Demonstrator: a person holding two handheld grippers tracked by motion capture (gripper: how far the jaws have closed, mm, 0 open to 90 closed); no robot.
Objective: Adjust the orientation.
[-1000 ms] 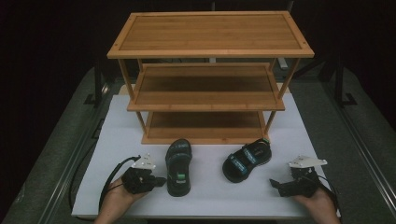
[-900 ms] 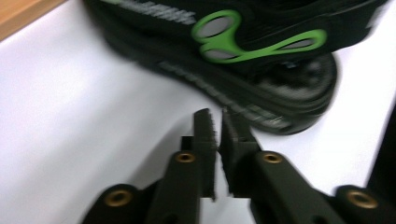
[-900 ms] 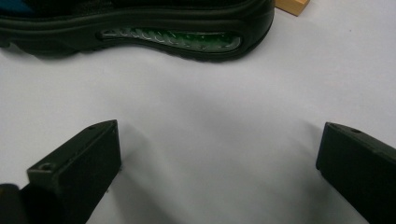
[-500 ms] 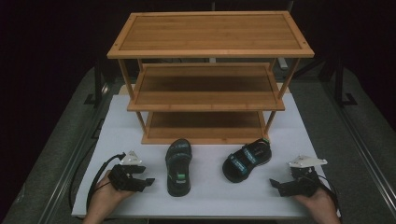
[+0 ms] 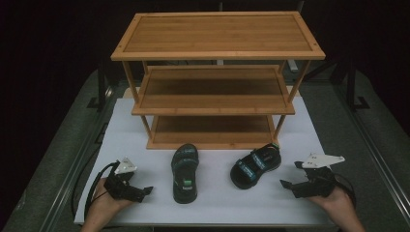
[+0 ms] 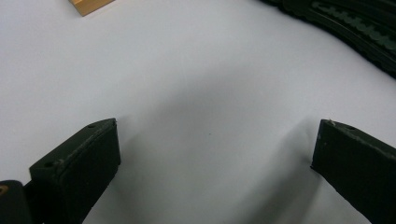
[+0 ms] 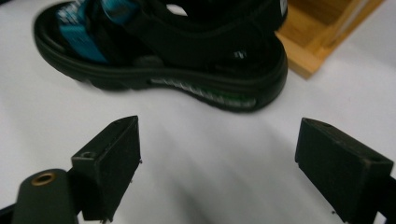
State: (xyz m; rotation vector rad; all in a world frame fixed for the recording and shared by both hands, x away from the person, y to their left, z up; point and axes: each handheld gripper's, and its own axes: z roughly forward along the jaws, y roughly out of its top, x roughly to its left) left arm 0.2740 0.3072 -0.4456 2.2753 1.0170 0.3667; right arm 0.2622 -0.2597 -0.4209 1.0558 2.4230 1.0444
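Two black sandals lie on the white mat in front of the shelf. The left sandal [image 5: 185, 171] points straight at the shelf; its ridged sole edge [image 6: 355, 28] crosses the top right of the left gripper view. The right sandal [image 5: 255, 164], with blue straps [image 7: 177, 51], lies at a slant. My left gripper [image 5: 144, 192] [image 6: 217, 135] sits left of the left sandal; its jaws have just been opening, with bare mat between them. My right gripper [image 5: 290, 175] [image 7: 219, 135] hovers right of the right sandal. Its wide jaws have just been closing a little, holding nothing.
A three-tier bamboo shelf [image 5: 217, 104] stands at the back of the white mat [image 5: 217, 203], all tiers bare. Its bottom corner [image 7: 322, 32] sits just behind the right sandal's heel. Grey table and dark rails flank the mat.
My left gripper has drawn back to the left, away from the left sandal, and opened. My right gripper has lifted slightly. Both sandals stay in place.
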